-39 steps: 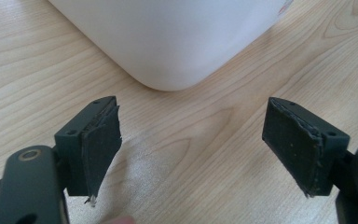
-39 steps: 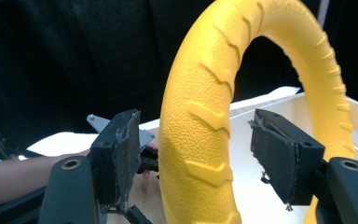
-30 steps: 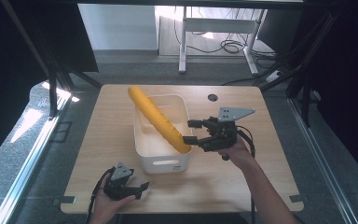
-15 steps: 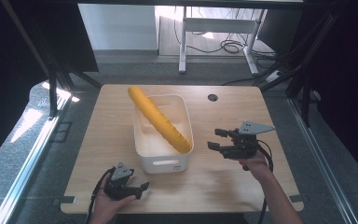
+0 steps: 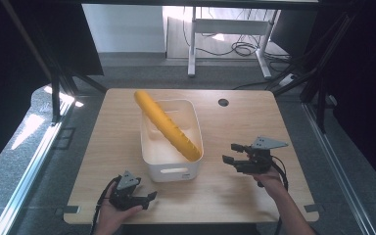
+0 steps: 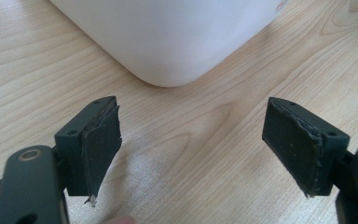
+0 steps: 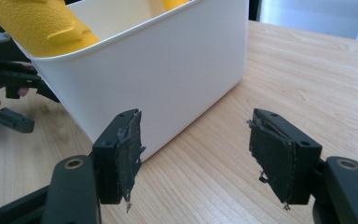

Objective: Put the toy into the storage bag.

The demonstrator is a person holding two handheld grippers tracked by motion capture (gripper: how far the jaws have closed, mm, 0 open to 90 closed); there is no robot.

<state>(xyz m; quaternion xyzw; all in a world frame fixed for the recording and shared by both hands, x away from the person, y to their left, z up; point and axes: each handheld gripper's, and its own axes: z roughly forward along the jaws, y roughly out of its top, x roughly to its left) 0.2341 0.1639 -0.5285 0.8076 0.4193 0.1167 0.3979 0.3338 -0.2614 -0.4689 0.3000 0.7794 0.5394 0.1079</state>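
Note:
A long yellow ridged cylinder [image 5: 166, 125] lies slantwise across the white plastic bin [image 5: 147, 147], one end jutting past the bin's far rim, the other resting on the near right rim. In the right gripper view the yellow cylinder [image 7: 42, 23] pokes over the bin [image 7: 168, 70]. My right gripper [image 5: 231, 153] [image 7: 196, 154] stands open just right of the bin, empty, jaws pointing at its side wall. My left gripper [image 5: 151, 197] [image 6: 196, 154] rests open on the table by the bin's near left corner [image 6: 168, 42], empty.
The bin sits mid-table on a light wooden tabletop [image 5: 240, 122] with a round cable hole [image 5: 223, 102] at the far right. Dark frame posts flank the table. Bare wood lies left and right of the bin. The left gripper [image 7: 9, 93] appears beyond the bin.
My right gripper has let go of the yellow cylinder's near end and drawn back to the right and toward the near edge, open. The left gripper has stayed put.

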